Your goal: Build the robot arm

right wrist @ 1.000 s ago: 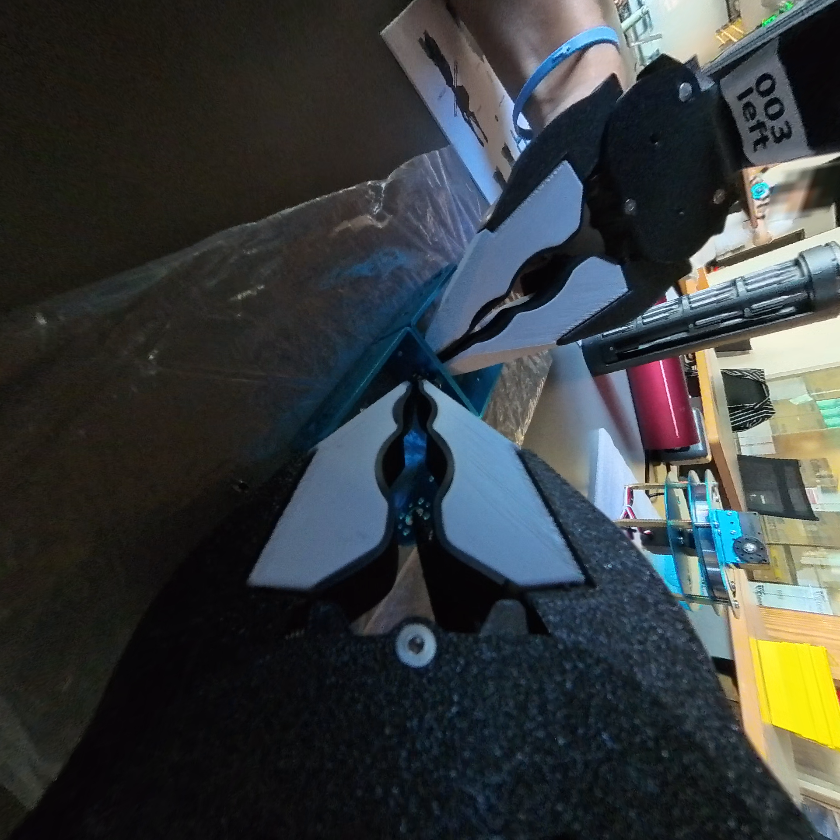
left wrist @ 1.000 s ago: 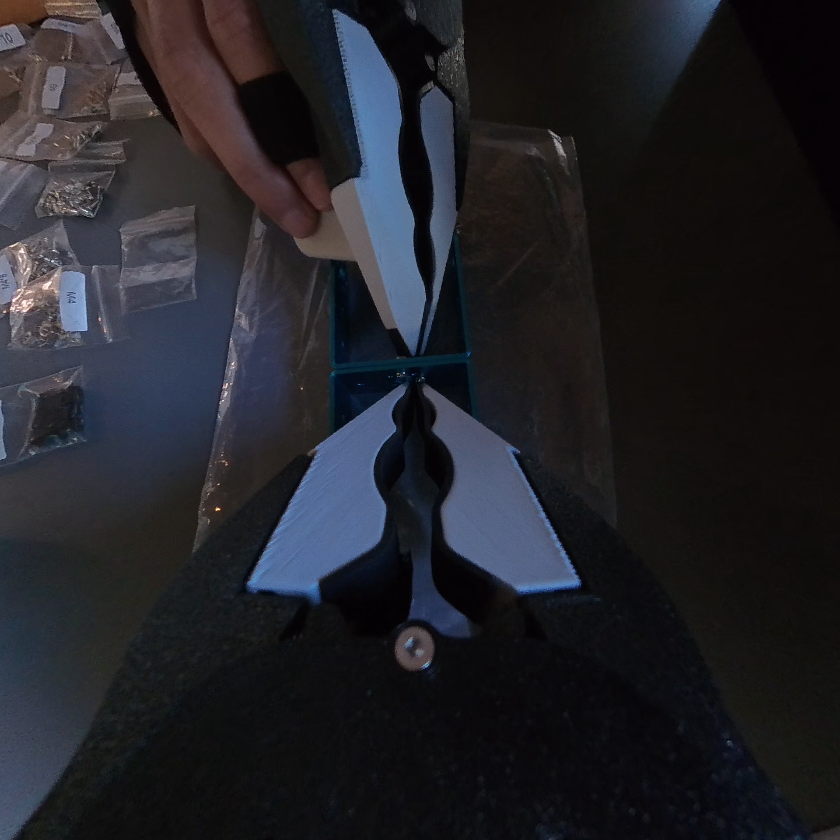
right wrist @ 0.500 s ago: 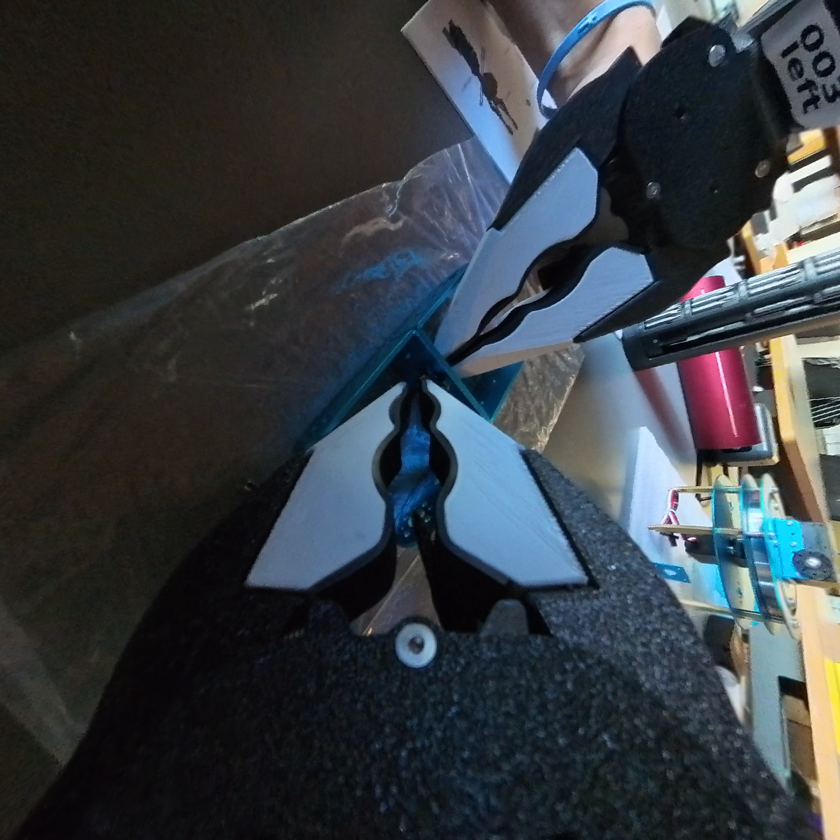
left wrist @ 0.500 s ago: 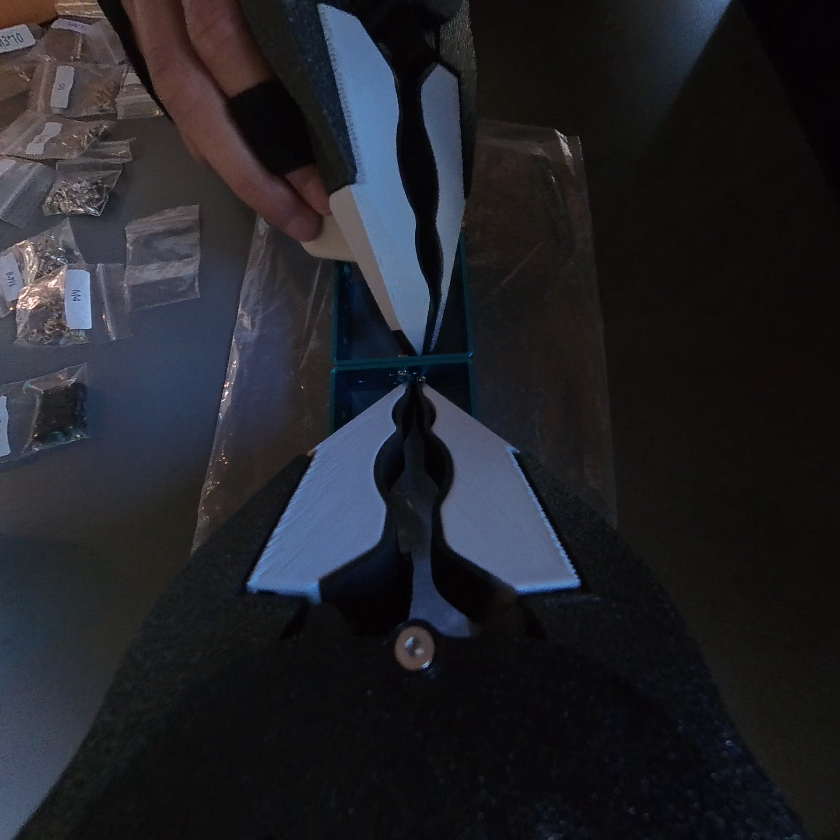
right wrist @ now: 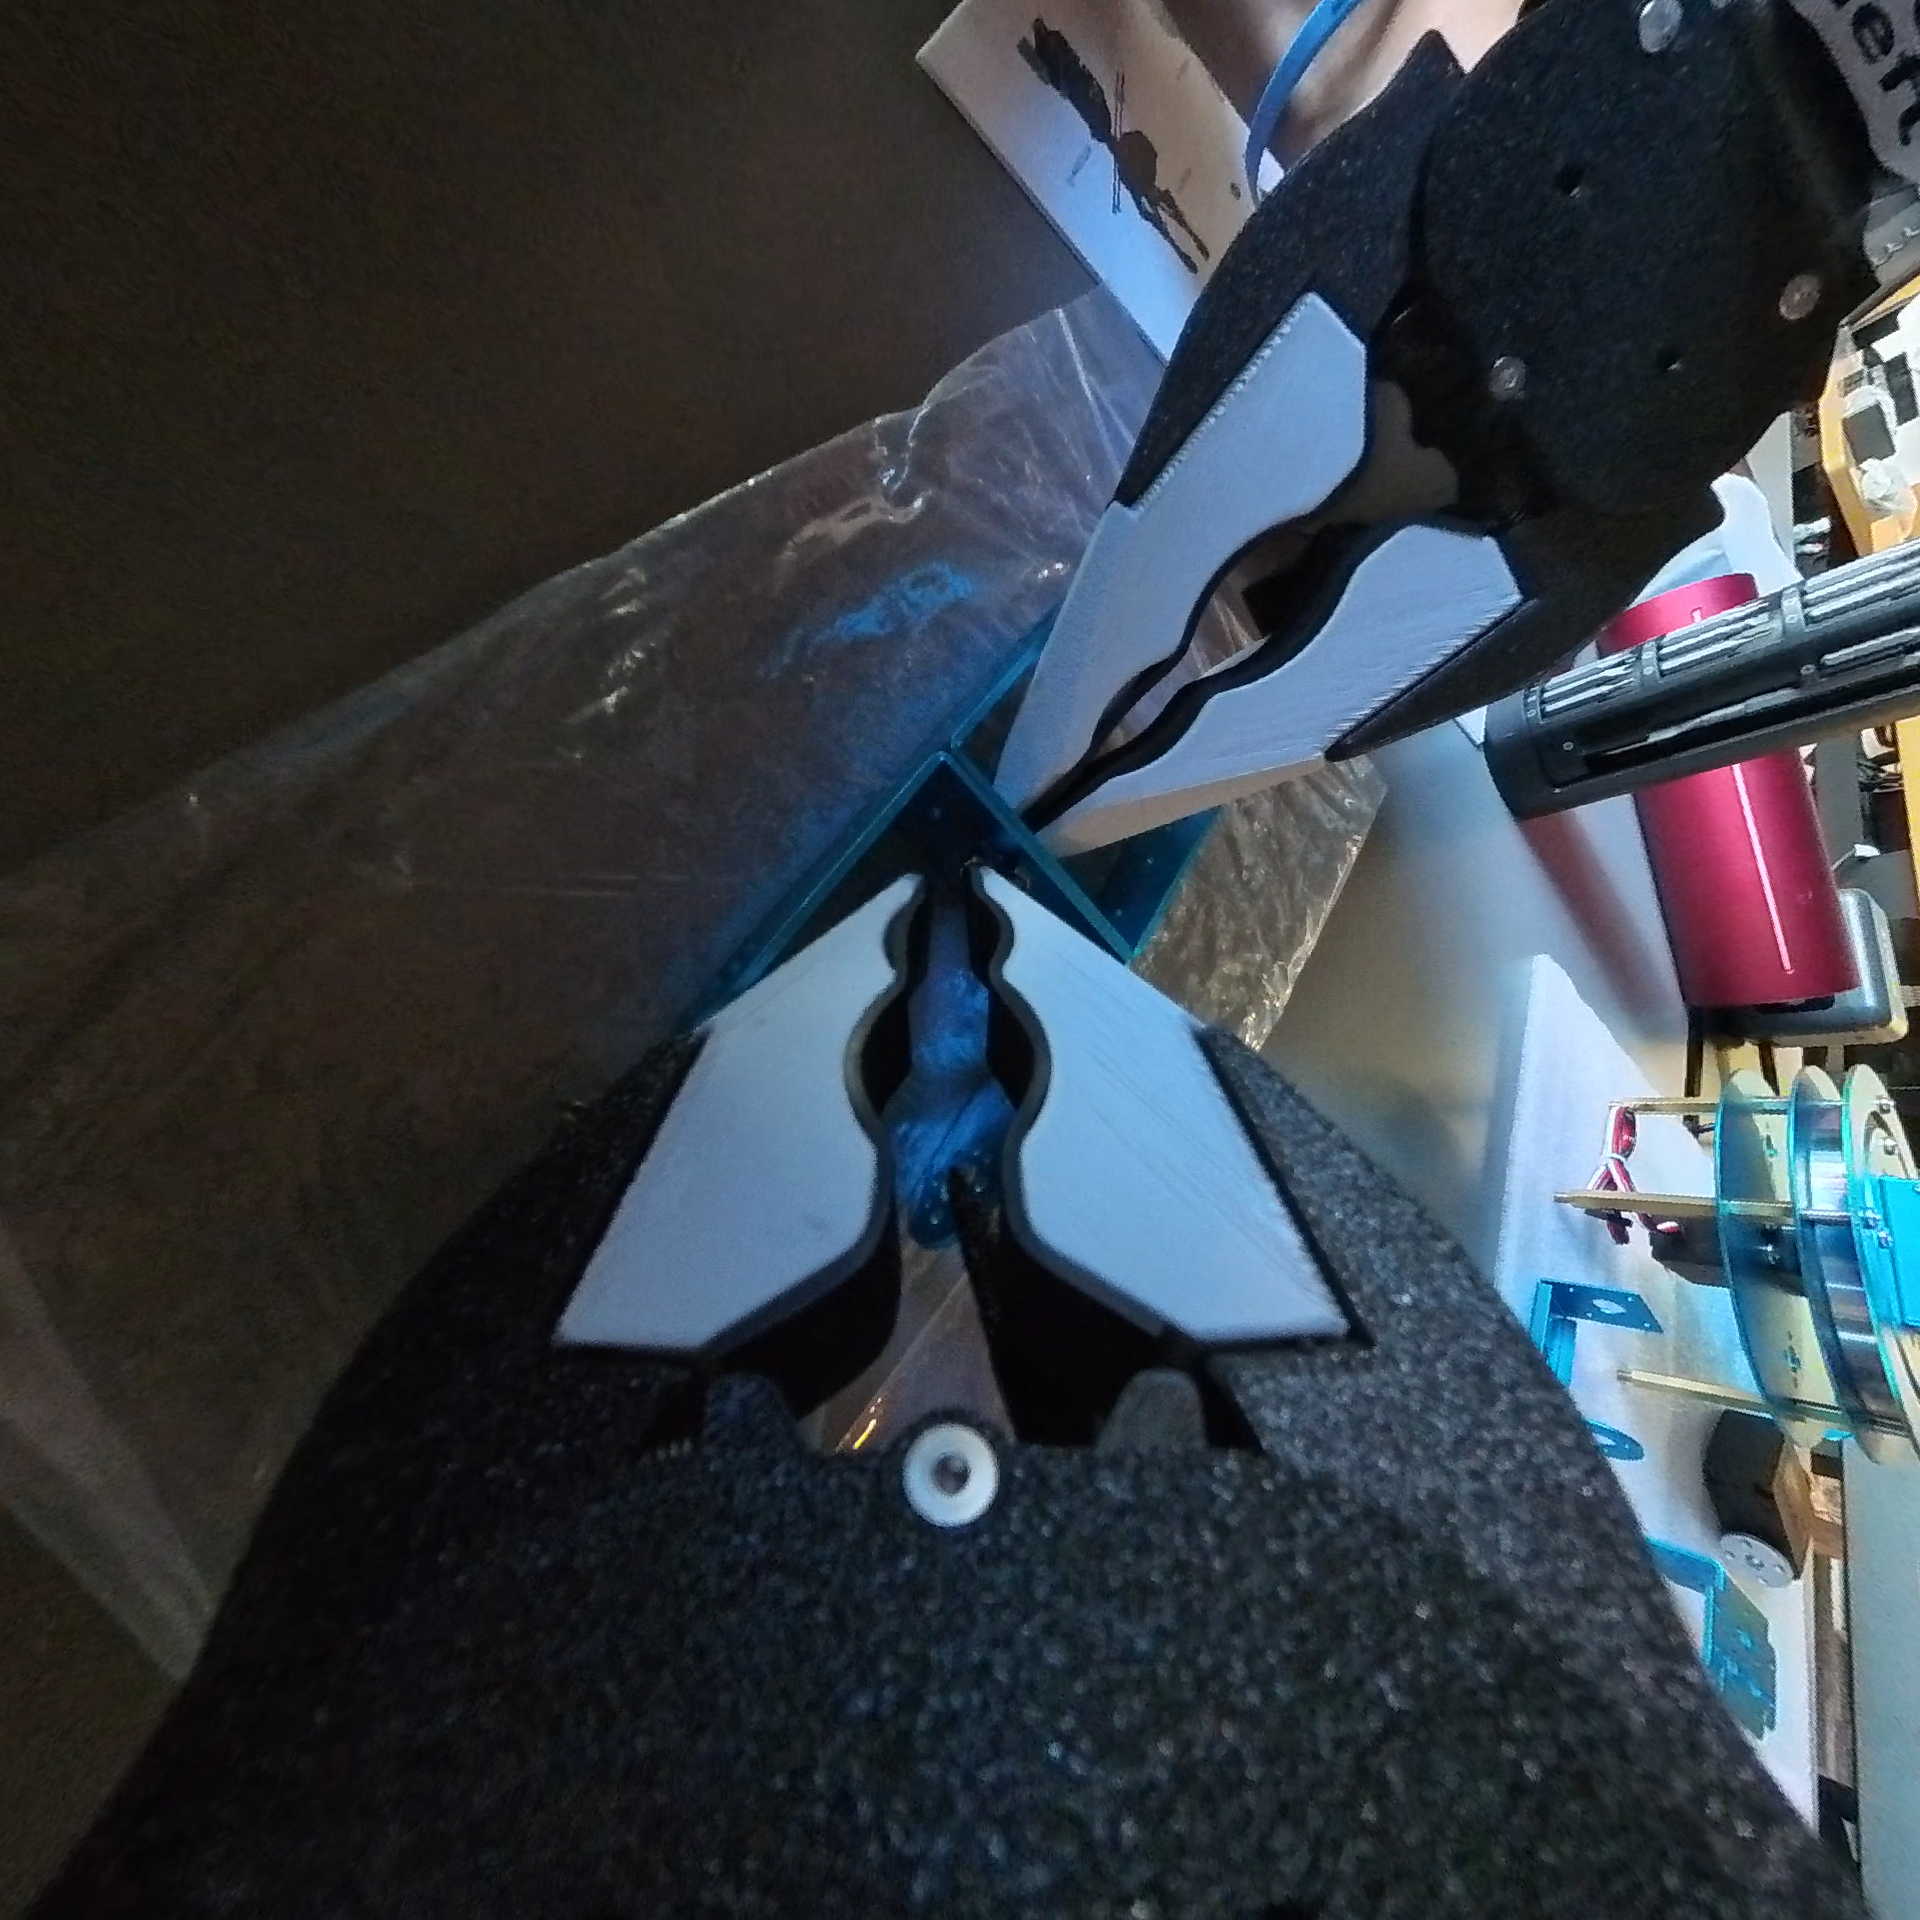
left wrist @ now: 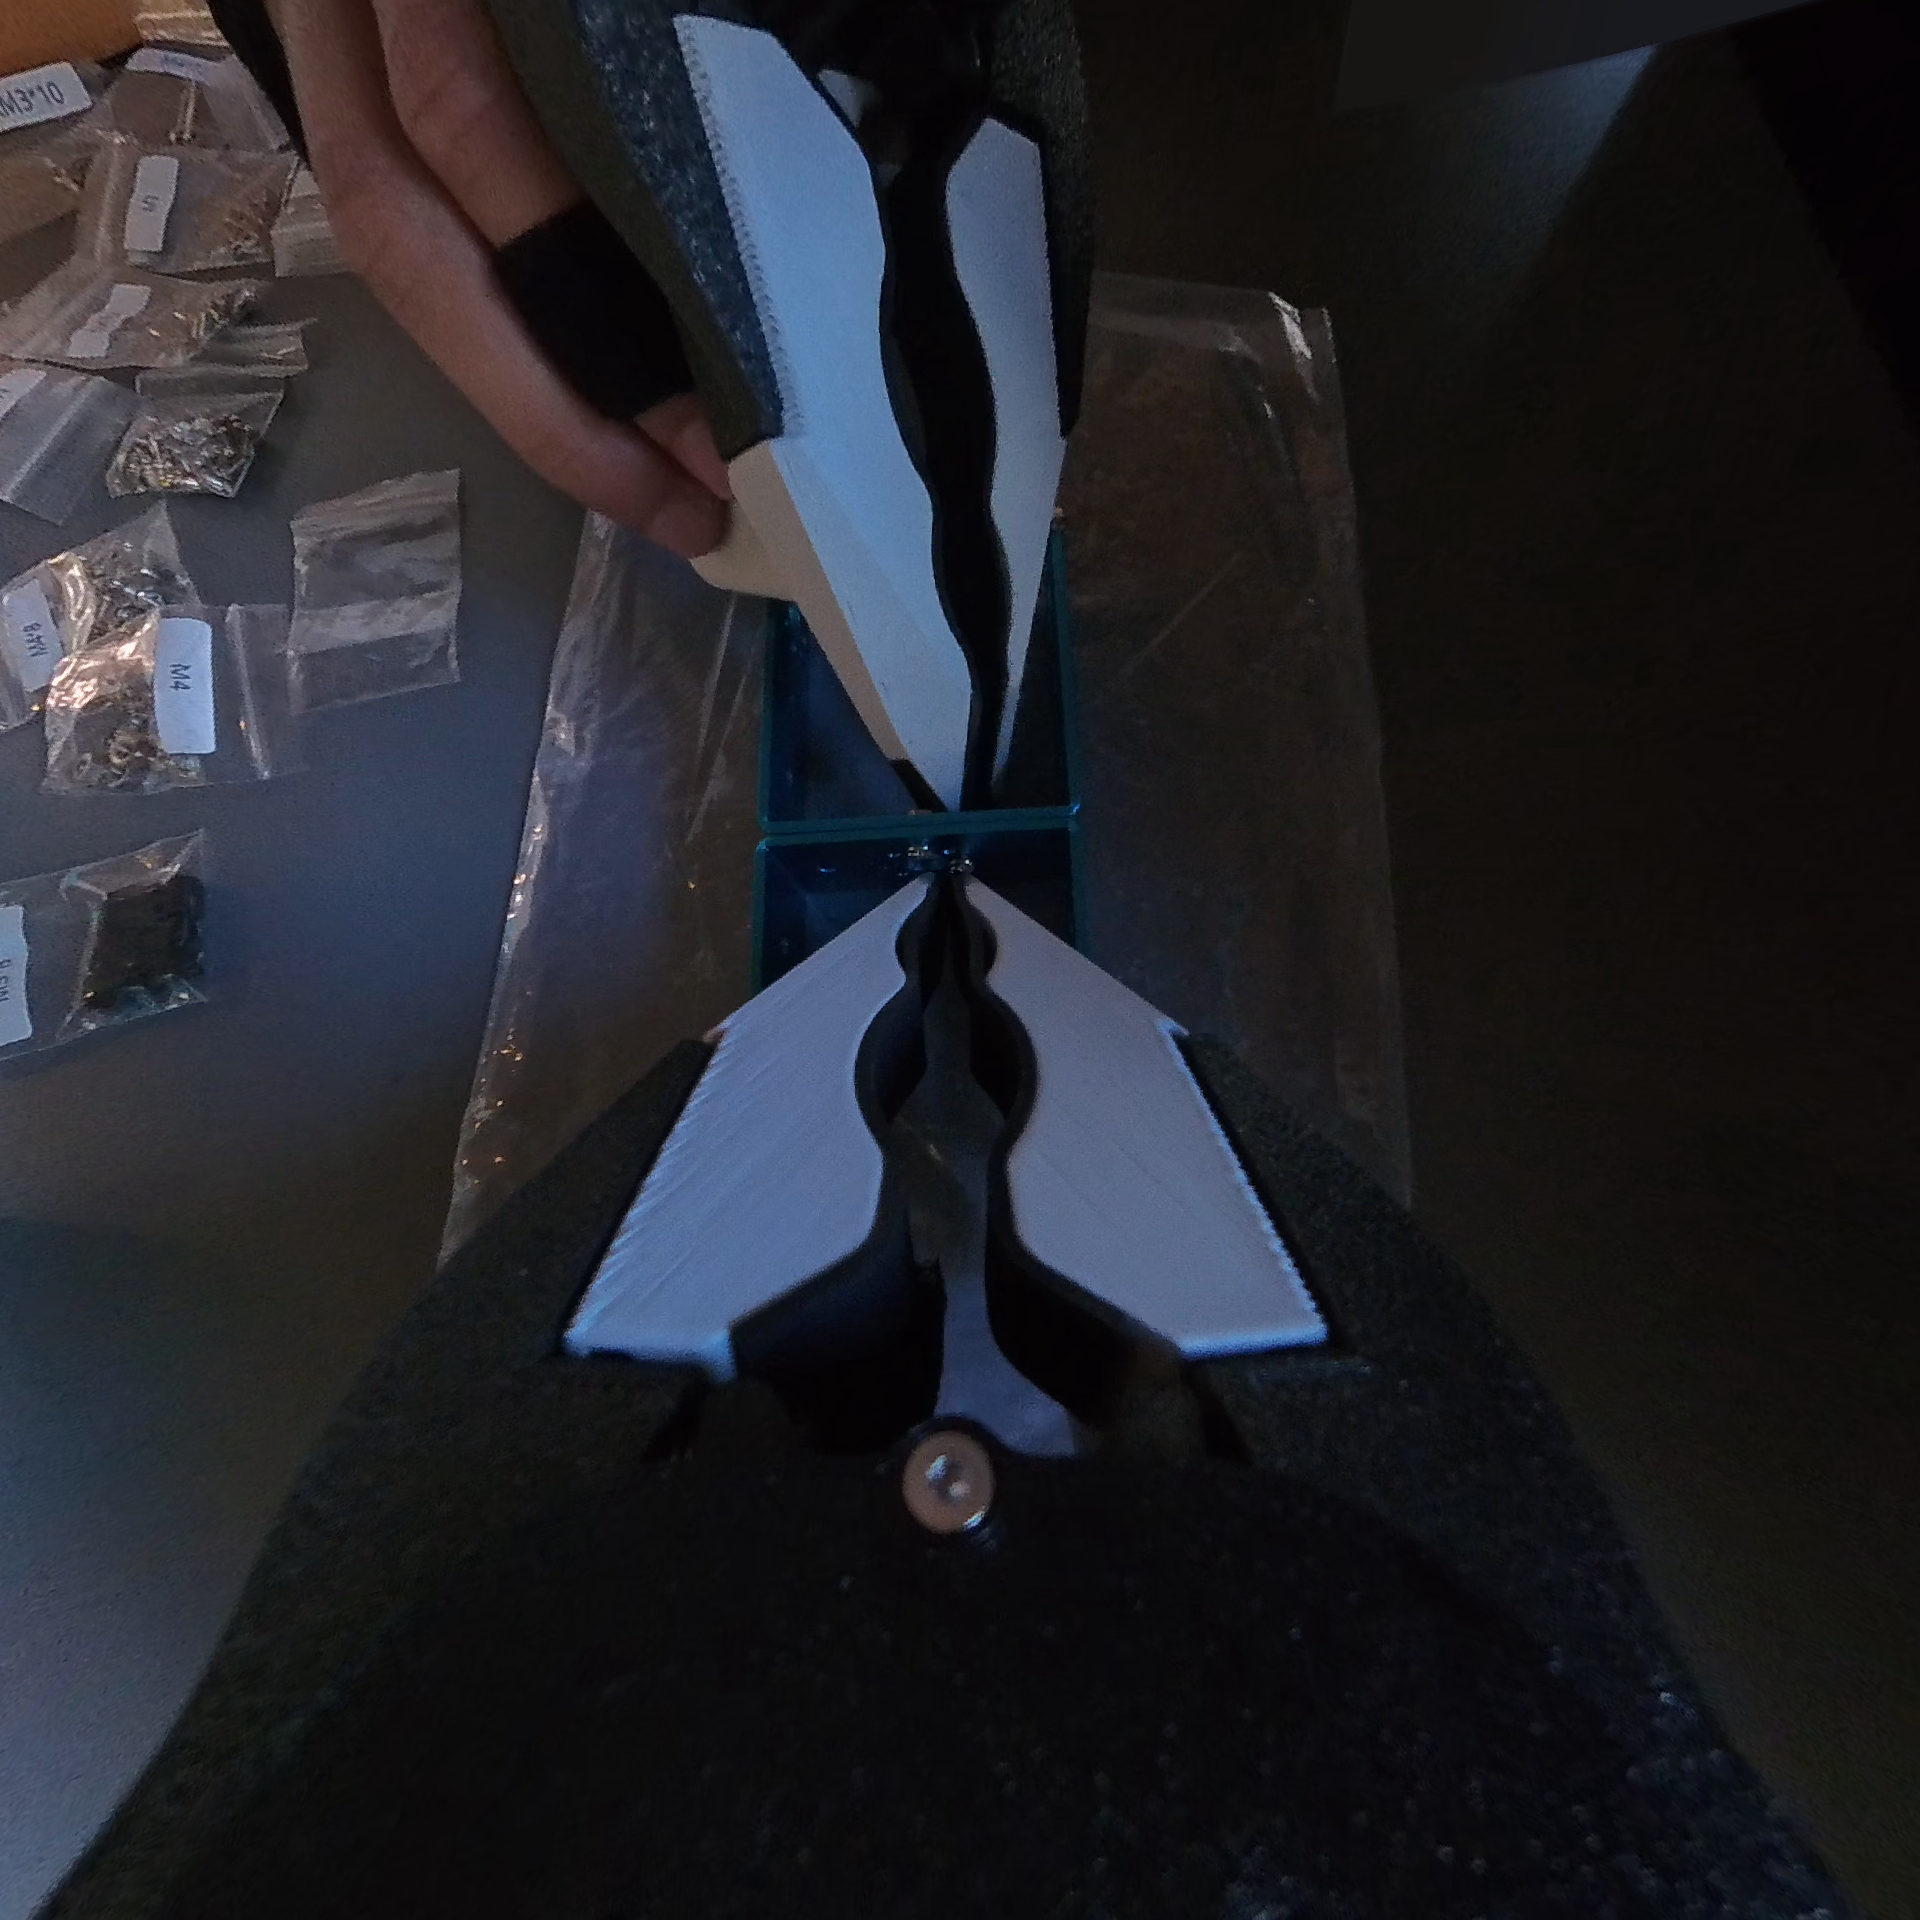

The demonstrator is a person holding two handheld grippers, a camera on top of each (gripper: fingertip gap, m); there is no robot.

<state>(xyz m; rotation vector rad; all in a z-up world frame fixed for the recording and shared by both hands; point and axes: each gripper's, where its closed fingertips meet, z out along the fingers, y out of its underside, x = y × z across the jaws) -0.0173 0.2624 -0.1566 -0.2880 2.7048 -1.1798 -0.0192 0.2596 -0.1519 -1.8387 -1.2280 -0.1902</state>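
Note:
A blue metal bracket (left wrist: 831,883) of thin plates joined at right angles rests on a clear plastic bag (left wrist: 1226,623) on a dark surface. My left gripper (left wrist: 951,883) is shut on the bracket's near edge. My right gripper (left wrist: 971,795) comes from the far side, held by a hand (left wrist: 468,260), and its tips pinch the same joint. In the right wrist view the right gripper (right wrist: 948,883) is shut on a flange of the bracket (right wrist: 1039,883). The left gripper (right wrist: 1039,821) pinches it from the upper right. The bag (right wrist: 520,831) spreads to the left.
Several small zip bags of screws (left wrist: 177,675) lie to the left. In the right wrist view a red cylinder (right wrist: 1745,831), a black ribbed tool (right wrist: 1714,686), a round blue-and-clear assembly (right wrist: 1787,1278) and loose blue brackets (right wrist: 1725,1652) stand at the right. A white card (right wrist: 1101,135) is above. The tips of both grippers are at nearly the same place.
Both grippers keep their hold on the bracket. The right gripper has tilted a little, so the left gripper and the background sit higher and farther right in its view.

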